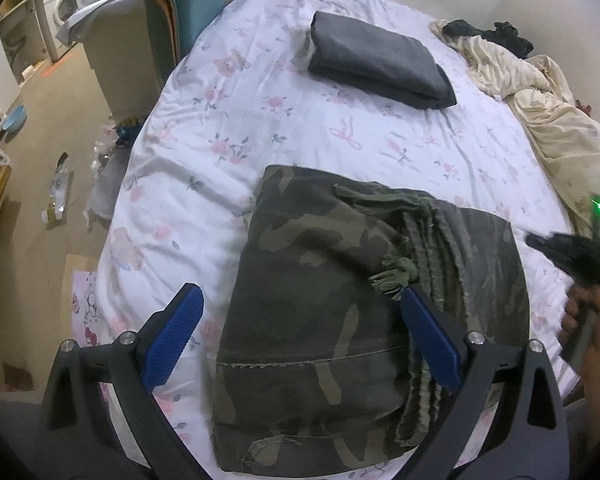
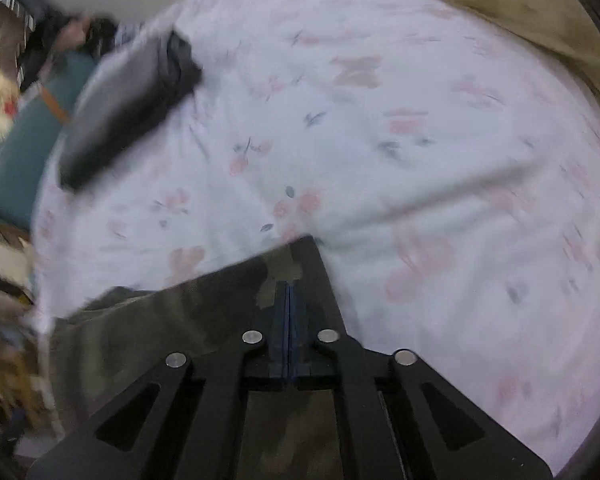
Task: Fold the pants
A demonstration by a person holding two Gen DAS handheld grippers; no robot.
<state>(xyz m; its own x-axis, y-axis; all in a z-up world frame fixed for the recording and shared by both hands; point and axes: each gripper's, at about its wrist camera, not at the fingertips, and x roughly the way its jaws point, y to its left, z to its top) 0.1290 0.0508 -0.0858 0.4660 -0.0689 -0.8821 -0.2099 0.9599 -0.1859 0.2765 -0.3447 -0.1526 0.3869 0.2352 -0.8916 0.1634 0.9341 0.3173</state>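
Plainly, no brand, label or readable writing shows on anything in either view. The camouflage pants lie folded into a squat rectangle in the lower centre of the left wrist view, on the near part of the bed; a green drawstring with a knotted, frayed end trails over the gathered waistband on their right side, and a stitched seam runs across the lower part. The left gripper hangs over them with its blue-padded jaws spread wide, one pad over the sheet to the left, the other over the waistband, nothing between them pressed.

In the right wrist view the right gripper has its jaws brought together, pads meeting; the camouflage cloth lies under and beside them at the lower left, but whether any fabric is pinched I cannot tell. That view is blurred.

The bed sheet is white with pink flowers and bows. A folded dark grey garment sits in the upper centre, well apart from the pants. A crumpled cream blanket fills the right edge. At the upper left stands a washing machine, above a littered beige floor.
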